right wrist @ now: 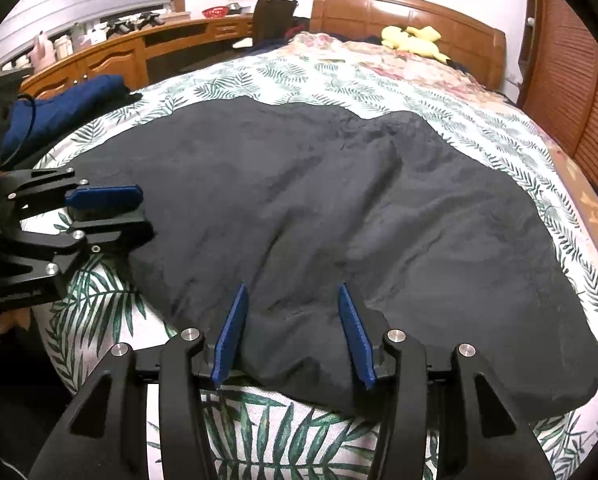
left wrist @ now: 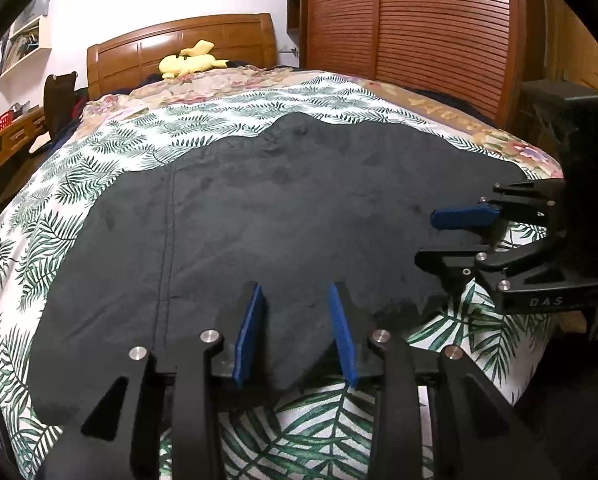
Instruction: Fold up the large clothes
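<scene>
A large dark garment (left wrist: 279,208) (right wrist: 319,200) lies spread flat on a bed with a leaf-print cover (left wrist: 79,184) (right wrist: 299,72). My left gripper (left wrist: 295,286) (right wrist: 145,208) stands open at the garment's near edge, and the cloth lies flat between its blue pads. To its right, my right gripper (right wrist: 291,286) (left wrist: 427,238) is also open over the same near edge, pads well apart with cloth lying loose between them. Neither pair of pads presses on the fabric. A seam runs down the garment on the left of the left wrist view.
A yellow plush toy (left wrist: 191,62) (right wrist: 413,42) rests by the wooden headboard (left wrist: 187,40). Louvred wardrobe doors (left wrist: 419,20) stand close on the right. A wooden desk (right wrist: 119,52) with clutter runs along the left, and a blue cloth (right wrist: 59,108) lies at the bed's left edge.
</scene>
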Demonstrator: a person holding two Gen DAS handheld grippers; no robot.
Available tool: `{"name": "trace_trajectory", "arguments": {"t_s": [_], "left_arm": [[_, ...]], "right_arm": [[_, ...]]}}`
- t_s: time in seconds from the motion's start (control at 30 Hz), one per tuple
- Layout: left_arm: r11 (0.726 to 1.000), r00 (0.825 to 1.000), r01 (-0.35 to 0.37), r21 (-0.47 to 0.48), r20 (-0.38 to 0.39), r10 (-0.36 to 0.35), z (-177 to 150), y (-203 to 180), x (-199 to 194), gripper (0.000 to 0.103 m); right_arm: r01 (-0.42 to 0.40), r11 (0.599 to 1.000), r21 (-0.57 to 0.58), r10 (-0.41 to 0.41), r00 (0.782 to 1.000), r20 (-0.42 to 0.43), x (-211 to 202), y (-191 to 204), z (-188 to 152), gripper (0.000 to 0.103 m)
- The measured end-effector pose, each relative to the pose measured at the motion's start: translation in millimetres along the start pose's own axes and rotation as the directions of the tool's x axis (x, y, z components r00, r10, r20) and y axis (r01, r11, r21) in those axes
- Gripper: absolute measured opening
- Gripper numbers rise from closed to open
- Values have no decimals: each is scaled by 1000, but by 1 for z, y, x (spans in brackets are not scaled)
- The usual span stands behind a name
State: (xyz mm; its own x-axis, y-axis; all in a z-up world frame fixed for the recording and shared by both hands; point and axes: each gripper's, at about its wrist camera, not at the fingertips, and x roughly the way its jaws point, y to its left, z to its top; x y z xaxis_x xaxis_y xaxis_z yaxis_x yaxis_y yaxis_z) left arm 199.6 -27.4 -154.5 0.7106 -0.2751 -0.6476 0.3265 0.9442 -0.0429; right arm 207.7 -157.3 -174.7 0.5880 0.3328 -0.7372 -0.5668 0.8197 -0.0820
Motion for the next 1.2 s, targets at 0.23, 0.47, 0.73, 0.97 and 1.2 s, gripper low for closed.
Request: {"name": "trace_trajectory", "arguments": {"t_s": [0.23, 0.47, 0.73, 0.97, 1.2], "left_arm": [[1000, 1000, -19, 9, -7, 19, -1, -1, 4, 34], [1000, 1000, -10, 1, -1, 10, -1, -2, 2, 34], [999, 997, 34, -16, 76, -32, 6, -3, -14, 35], [998, 996, 54, 20, 67, -55, 8, -20, -8, 35], [997, 998, 47, 54, 30, -48, 9, -34, 5, 35]], "right_arm": [[3, 1000, -1, -3, 1000, 9, -4, -4, -1, 48], [87, 996, 30, -88, 996, 35, -23, -32, -8, 48], [205, 970, 128, -212, 976, 47, -49, -88, -31, 48], [303, 931, 204, -314, 949, 26, -64, -126, -47, 49], [360, 906, 223, -372, 928, 14, -70, -141, -55, 60]]}}
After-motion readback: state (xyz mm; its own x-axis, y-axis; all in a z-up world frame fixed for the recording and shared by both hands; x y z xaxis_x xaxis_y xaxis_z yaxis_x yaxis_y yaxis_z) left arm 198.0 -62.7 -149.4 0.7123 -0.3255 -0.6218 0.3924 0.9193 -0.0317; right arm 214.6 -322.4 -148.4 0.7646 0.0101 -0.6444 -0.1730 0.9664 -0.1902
